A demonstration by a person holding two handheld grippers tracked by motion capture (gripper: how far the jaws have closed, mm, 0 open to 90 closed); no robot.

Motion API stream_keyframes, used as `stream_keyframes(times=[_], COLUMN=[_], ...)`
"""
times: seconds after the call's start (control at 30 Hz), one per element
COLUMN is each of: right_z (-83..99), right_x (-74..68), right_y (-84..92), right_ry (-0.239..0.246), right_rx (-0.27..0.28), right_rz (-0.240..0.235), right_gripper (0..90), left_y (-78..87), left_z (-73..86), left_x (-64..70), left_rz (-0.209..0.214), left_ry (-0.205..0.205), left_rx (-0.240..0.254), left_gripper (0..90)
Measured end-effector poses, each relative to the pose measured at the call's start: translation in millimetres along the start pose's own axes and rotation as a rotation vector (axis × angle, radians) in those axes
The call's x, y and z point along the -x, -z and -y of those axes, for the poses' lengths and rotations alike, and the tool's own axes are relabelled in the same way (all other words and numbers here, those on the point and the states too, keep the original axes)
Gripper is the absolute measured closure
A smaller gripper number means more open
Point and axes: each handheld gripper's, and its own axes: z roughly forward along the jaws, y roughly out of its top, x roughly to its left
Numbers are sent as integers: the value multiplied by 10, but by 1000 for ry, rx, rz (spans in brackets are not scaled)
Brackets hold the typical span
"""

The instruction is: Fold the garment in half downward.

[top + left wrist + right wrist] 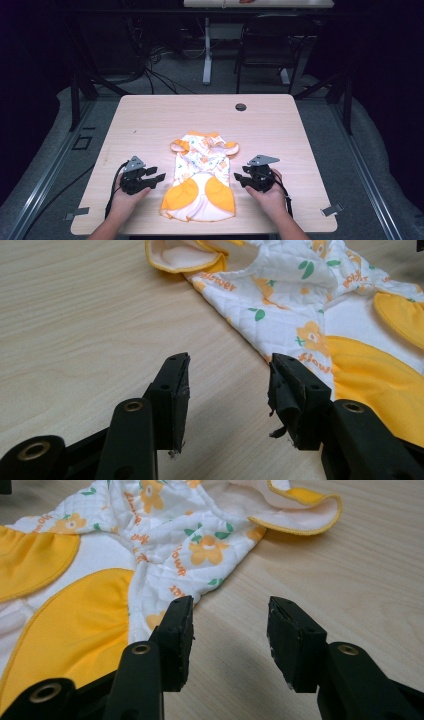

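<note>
A small white garment with orange flower print and orange panels lies flat in the middle of the wooden table, its sleeves toward the far side. My left gripper rests on the table just left of the garment, jaws open and empty. In the left gripper view the garment's edge lies just beyond the left gripper, by its right jaw. My right gripper sits just right of the garment, open and empty. In the right gripper view the cloth hem is beside the left jaw of the right gripper.
A round cable hole is in the table near its far edge. Bare wood surrounds the garment on all sides. Beyond the table stand a dark chair and a white table leg, with cables on the floor.
</note>
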Motion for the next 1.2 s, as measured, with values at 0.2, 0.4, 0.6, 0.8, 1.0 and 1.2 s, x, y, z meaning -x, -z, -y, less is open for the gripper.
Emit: stream_keyframes(times=[0.2, 0.4, 0.6, 0.8, 1.0, 1.2], right_z=[-3, -13, -62, -107, -112, -83], right_x=[-21, -56, -144, -263, -356, -373], right_y=[-14, -48, -85, -160, -257, -302], right_ry=[22, 30, 74, 117, 166, 195], right_rx=[-8, -1, -21, -28, -76, -111], right_rz=[0, -15, -38, -69, -93, -94], right_gripper=[534, 547, 641, 775, 806, 816], left_y=[4, -28, -72, -192, -291, -314], left_z=[3, -14, -64, -116, -99, -68], left_x=[19, 49, 120, 270, 416, 441], left_rz=[1, 12, 27, 83, 105, 113], left_ry=[2, -15, -37, -81, -154, -172], left_rx=[-2, -9, -9, -28, -81, -103], left_gripper=[514, 533, 601, 763, 806, 814])
